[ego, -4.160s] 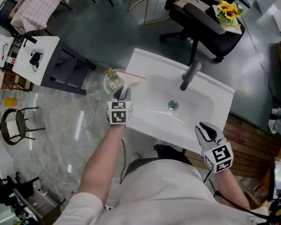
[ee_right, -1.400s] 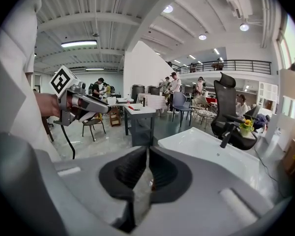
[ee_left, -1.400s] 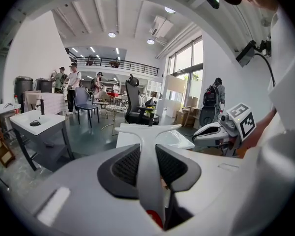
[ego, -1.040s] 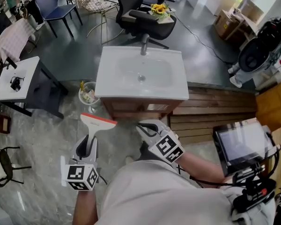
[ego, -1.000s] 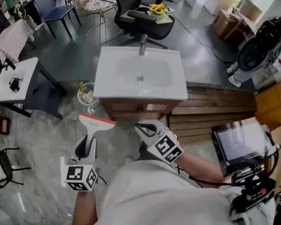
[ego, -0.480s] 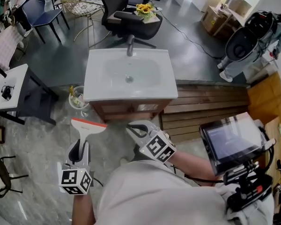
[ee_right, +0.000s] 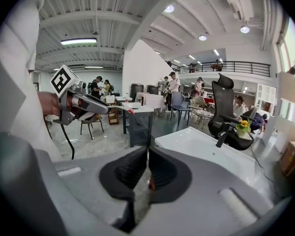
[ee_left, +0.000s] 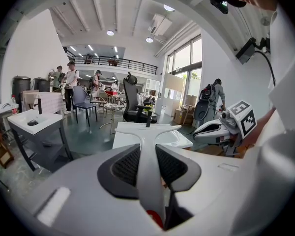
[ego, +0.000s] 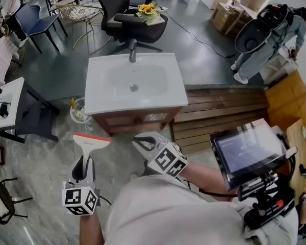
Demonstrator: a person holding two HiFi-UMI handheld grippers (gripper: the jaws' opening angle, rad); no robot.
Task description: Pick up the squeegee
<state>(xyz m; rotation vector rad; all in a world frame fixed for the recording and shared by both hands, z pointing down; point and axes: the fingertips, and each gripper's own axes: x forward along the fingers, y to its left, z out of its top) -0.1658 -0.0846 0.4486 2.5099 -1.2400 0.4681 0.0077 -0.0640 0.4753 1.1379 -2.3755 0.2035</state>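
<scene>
**Squeegee gripped, aloft**

Pinching with left tongs (ego: 84,162) the stem of a white plastic T-shaped squeegee (ego: 91,140) with an orange blade edge. Held over grey marbled floor (ego: 35,172), blade end forward. Pressed together at right tongs (ego: 142,143), nothing between, near the squeegee. Ahead, well apart: white rectangular ceramic sink (ego: 99,105) on wooden cabinet (ego: 127,120).

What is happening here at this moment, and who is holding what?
A person stands a little away from the white sink with a claw in each hand. The left claw is shut on the handle of the squeegee and holds it in the air, blade end away from the person. The right claw is shut and empty.
</scene>
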